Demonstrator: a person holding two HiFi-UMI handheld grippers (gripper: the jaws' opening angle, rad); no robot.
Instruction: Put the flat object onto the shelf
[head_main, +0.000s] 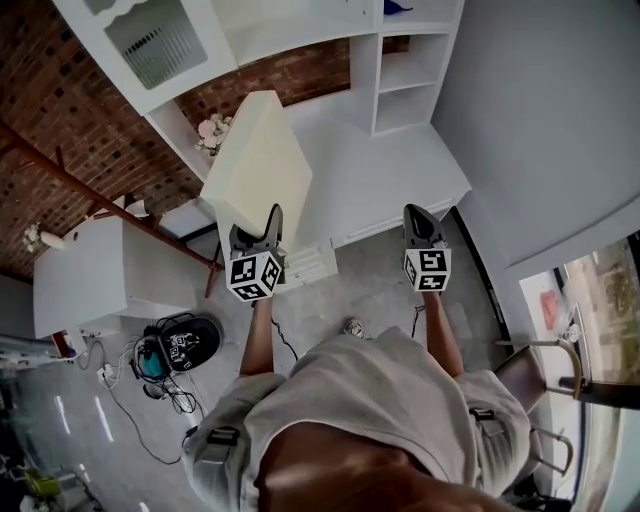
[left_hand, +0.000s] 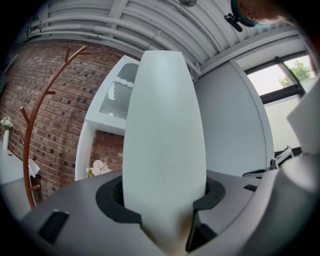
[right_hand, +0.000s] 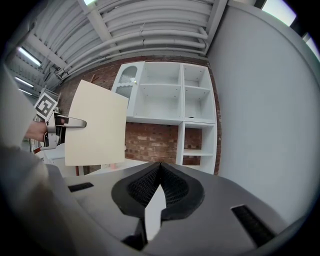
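Cream flat board (head_main: 255, 165) in air, upright, pinched at lower edge by left hand-held gripper (head_main: 256, 232), jaws part-spread around its thickness. Right hand-held gripper (head_main: 424, 228) pressed together, empty, well apart from board. White shelf (right_hand: 170, 90) ahead, compartments open. Board looks thick yet light, stiff, no sag. Smooth faces probably slippery, edges probably dent. One-edge pinch leaves long lever, so steady far side before sliding in.
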